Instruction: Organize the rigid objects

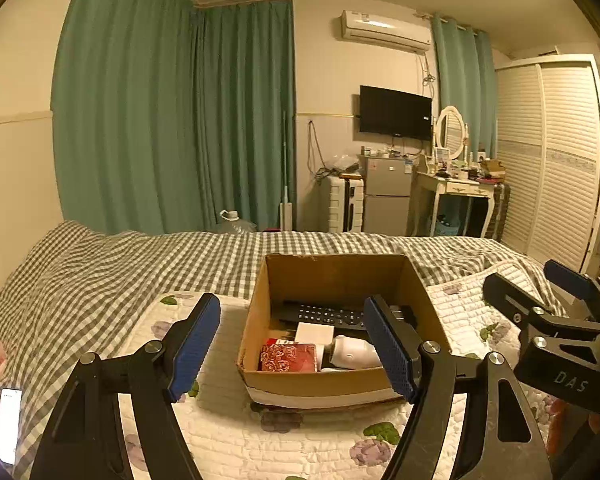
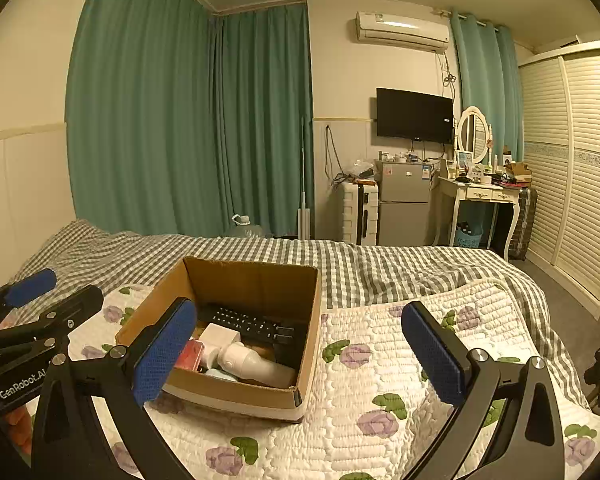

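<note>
Nearby, phone (image 1: 10, 424) left of box (image 1: 332, 384).

Bed (image 2: 380, 264) in checked cover, floral quilt (image 2: 380, 380) on it, cardboard box (image 2: 236, 394) on quilt

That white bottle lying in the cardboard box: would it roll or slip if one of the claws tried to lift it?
The white bottle looks round and smooth, so it could slip between flat pads. It lies on its side, so it may roll if nudged, though the box wall and red packet would probably stop it. It seems rigid plastic.
</note>
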A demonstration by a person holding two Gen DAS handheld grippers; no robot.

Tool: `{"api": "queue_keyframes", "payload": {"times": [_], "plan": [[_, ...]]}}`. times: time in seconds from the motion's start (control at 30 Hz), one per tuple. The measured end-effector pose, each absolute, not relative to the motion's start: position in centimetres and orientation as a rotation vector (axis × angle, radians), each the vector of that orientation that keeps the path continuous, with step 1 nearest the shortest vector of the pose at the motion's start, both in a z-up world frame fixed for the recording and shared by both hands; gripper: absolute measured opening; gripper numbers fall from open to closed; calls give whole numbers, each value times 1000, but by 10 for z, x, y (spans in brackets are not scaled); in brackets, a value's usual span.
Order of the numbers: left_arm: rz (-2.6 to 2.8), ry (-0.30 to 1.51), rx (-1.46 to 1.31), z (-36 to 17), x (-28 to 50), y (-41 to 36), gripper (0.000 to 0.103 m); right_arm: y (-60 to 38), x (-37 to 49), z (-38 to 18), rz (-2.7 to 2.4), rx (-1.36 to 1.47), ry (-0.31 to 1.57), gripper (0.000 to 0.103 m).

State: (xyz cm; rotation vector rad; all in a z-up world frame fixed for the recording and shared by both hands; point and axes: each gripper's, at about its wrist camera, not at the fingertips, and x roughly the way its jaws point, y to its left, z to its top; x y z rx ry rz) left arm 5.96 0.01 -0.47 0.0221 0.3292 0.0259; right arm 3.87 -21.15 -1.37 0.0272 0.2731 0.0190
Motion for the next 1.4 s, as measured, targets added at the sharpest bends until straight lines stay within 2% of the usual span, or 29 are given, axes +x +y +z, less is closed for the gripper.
{"api": "queue_keyframes", "payload": {"times": [1.4], "plan": [[23, 330, 40, -9, 59, 0, 77, -211, 41, -20, 8, 13, 284, 103]]}}
